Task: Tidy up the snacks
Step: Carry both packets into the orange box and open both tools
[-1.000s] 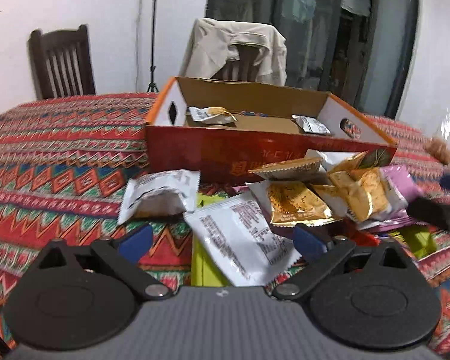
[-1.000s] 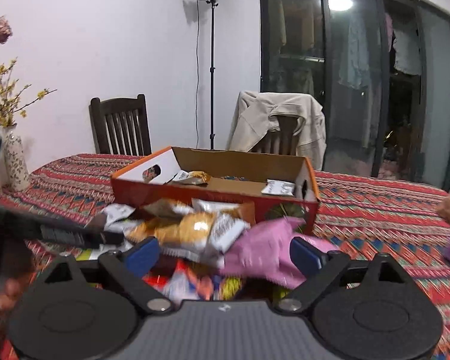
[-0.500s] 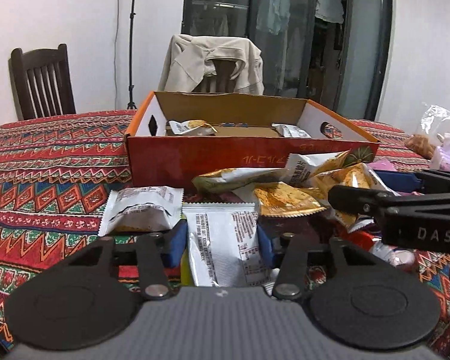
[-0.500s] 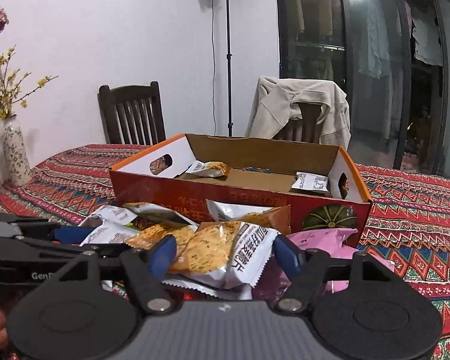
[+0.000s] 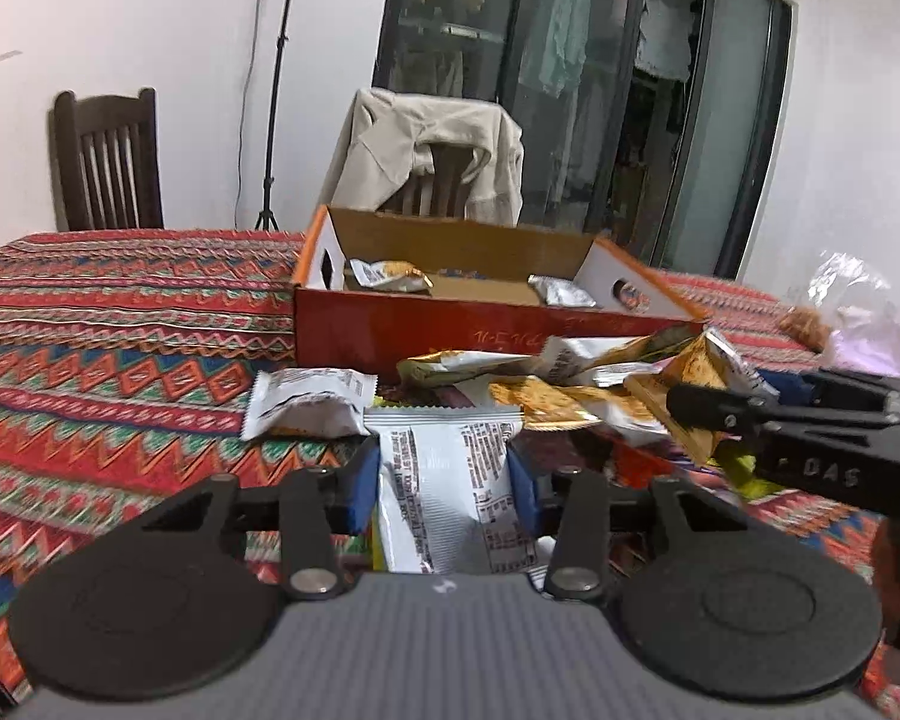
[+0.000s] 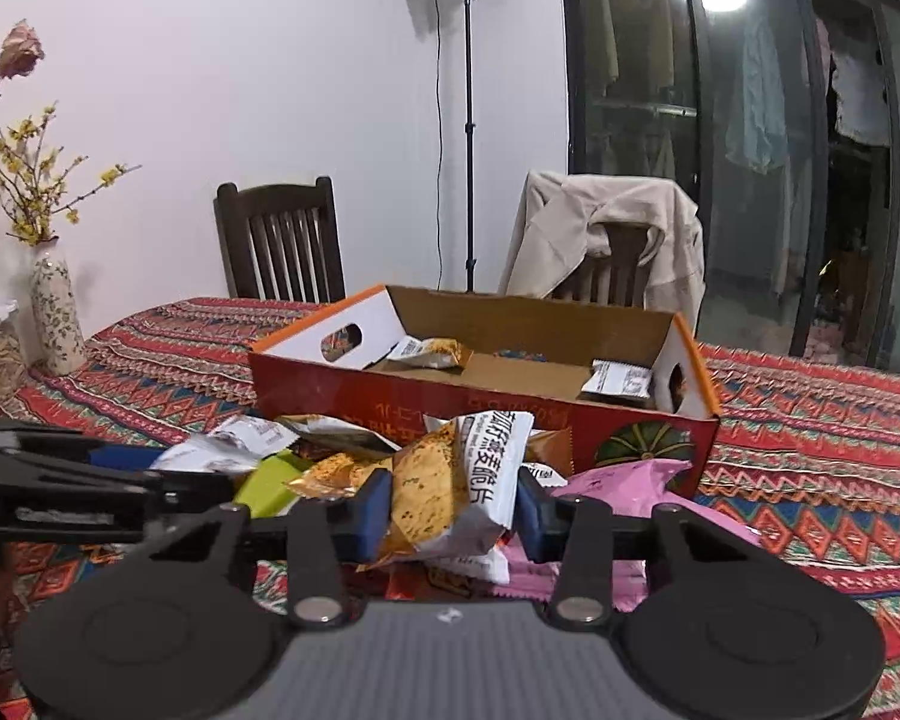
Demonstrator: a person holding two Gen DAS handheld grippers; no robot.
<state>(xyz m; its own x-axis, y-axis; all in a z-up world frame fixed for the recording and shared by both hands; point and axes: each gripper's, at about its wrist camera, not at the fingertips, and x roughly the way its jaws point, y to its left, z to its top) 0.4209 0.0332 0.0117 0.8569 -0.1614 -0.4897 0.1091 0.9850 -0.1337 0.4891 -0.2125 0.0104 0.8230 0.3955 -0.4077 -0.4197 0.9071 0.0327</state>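
A white snack packet (image 5: 450,498) is being pinched by the left gripper (image 5: 444,489); an orange-and-white crisp packet (image 6: 450,486) is being pinched by the right gripper (image 6: 450,507), both jaws having just been closing, before a cardboard box (image 6: 420,393).

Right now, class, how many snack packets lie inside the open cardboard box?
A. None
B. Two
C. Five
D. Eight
B: in the box lie only two packets, an orange-and-white one near its left end and a white one near its right end; the remaining snacks sit piled on the cloth in front.
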